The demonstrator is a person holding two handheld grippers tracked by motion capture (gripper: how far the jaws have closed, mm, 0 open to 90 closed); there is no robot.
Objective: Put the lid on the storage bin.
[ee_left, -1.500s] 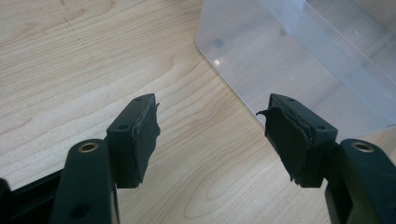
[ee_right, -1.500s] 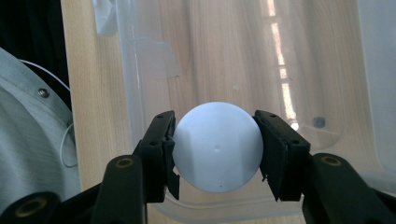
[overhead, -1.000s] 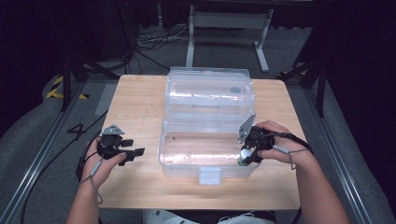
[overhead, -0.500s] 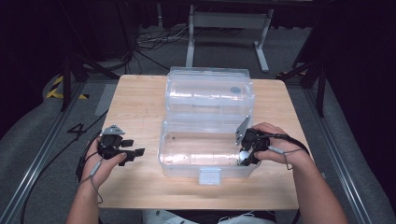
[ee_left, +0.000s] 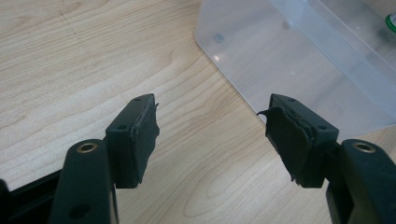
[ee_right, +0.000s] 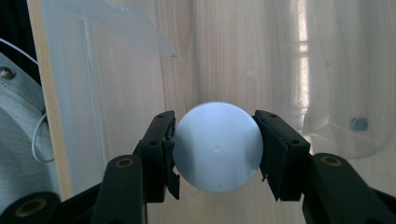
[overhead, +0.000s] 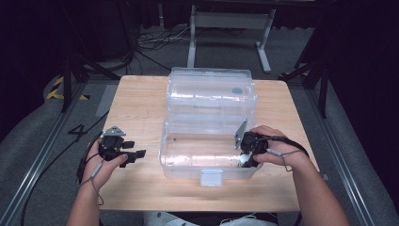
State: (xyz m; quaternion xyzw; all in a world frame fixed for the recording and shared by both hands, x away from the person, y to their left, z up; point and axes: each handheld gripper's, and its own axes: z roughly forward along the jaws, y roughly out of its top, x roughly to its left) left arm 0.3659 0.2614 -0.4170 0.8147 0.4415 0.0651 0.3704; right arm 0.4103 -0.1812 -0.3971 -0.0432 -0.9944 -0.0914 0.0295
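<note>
A clear plastic box stands open in the middle of the wooden table, its lid folded back behind it. My right gripper reaches into the box's right end. In the right gripper view its jaws are shut on a white ball, both pads pressing its sides just above the box floor. My left gripper hovers over bare table to the left of the box. In the left gripper view its jaws stand wide open with nothing between them, and the box's corner lies just ahead.
A white latch tab sticks out from the box's front wall. A small dark round mark sits on the lid. Cables and a grey metal stand are on the floor beyond the table.
The right gripper with the ball has edged slightly leftward and down into the box. The left gripper has stayed where it was.
</note>
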